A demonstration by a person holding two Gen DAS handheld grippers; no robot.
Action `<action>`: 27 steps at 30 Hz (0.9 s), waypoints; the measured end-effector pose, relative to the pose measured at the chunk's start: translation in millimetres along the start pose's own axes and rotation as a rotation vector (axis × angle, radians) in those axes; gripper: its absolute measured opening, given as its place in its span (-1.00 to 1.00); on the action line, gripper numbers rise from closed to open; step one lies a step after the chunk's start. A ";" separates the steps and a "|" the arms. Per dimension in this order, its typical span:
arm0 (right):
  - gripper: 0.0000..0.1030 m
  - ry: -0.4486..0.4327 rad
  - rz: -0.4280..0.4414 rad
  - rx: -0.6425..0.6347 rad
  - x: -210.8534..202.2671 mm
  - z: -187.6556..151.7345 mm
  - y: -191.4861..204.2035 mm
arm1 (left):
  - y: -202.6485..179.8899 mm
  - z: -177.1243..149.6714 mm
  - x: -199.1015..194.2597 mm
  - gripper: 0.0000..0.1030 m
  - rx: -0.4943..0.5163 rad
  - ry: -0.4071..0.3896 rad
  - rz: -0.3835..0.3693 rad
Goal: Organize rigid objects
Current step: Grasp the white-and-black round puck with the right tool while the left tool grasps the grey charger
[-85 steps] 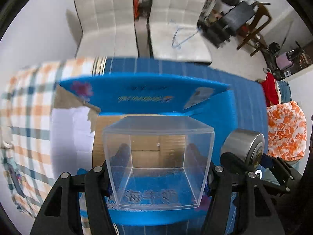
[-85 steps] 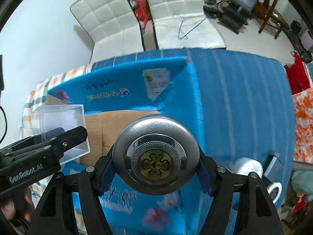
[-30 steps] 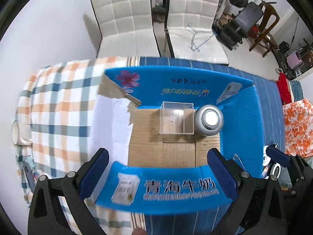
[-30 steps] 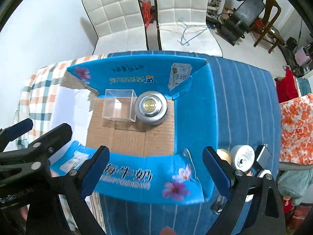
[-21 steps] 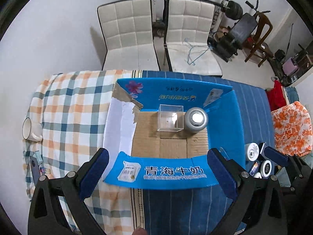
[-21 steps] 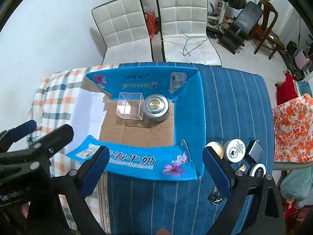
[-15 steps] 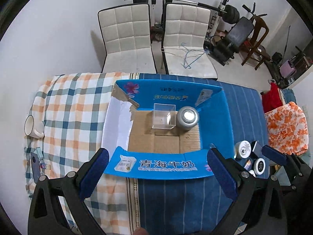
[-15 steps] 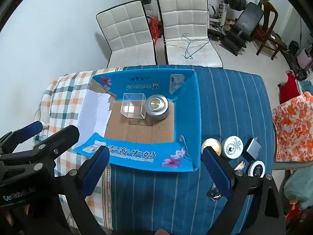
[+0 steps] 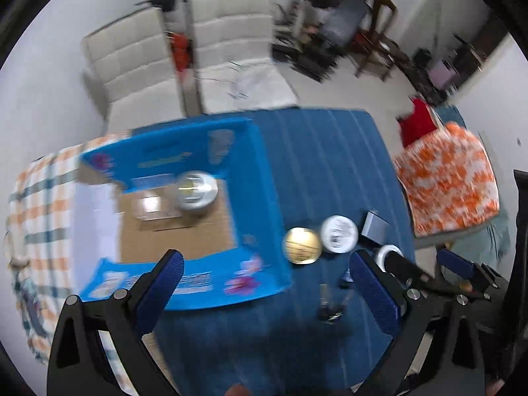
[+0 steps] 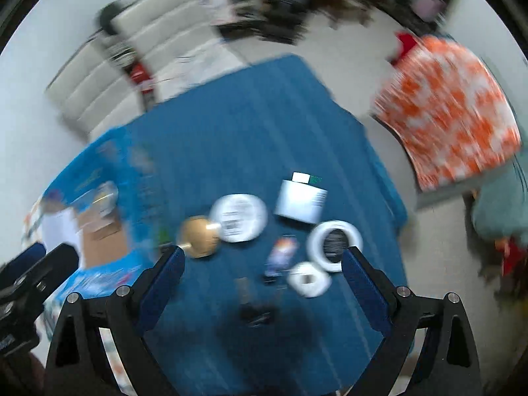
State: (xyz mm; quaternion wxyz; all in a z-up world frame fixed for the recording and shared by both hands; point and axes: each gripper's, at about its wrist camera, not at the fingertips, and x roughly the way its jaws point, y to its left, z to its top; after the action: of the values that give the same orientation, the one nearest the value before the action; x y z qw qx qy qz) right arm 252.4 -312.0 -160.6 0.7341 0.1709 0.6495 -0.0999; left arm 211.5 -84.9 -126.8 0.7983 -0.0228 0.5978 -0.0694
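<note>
Room: white wall, two white chairs (image 9: 231,49) behind a table (image 9: 330,171) under a blue striped cloth; both views are motion-blurred.
Left gripper (image 9: 264,293): jaws spread wide, nothing between them, held high above the table's near edge.
Right gripper (image 10: 260,283): jaws also spread wide and empty, held above the loose items on the cloth.
Box (image 9: 254,198): blue carton with flaps open, on the table's left part, beside a checked cloth (image 9: 39,198).
Inside the box: clear cube (image 9: 148,206) and silver tin (image 9: 196,191) side by side on the brown floor, near the far wall.
Loose items: gold disc (image 10: 199,236) just beside the box, touching or nearly touching a white round lid (image 10: 239,217).
Further right: white boxy container (image 10: 301,204), white ring (image 10: 335,246), small white piece (image 10: 308,283), all near one another.
Between them: a small colourful packet (image 10: 280,259), too blurred to identify.
Near edge: small dark object (image 10: 255,315), unclear.
Right of table: orange-and-white fabric (image 10: 452,109).
</note>
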 end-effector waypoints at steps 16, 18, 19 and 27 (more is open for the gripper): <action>0.52 0.243 0.048 0.192 157.6 -4.9 -86.0 | -142.0 19.1 181.2 0.99 0.229 0.239 0.031; 0.53 0.244 0.062 0.211 164.9 -6.6 -87.6 | -145.7 18.1 191.2 0.98 0.240 0.253 0.041; 0.53 0.240 0.066 0.211 165.3 -7.2 -87.6 | -147.5 17.9 194.9 0.97 0.246 0.259 0.048; 0.51 0.230 -0.001 0.252 157.5 -15.0 -115.6 | -169.4 7.5 221.4 0.96 0.307 0.343 0.022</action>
State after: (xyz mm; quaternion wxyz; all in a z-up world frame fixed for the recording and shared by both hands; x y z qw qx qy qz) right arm 217.5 -401.0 -331.7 0.6275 0.2718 0.7117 -0.1607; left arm 265.5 -283.4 -315.0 0.6798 0.1177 0.7073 -0.1539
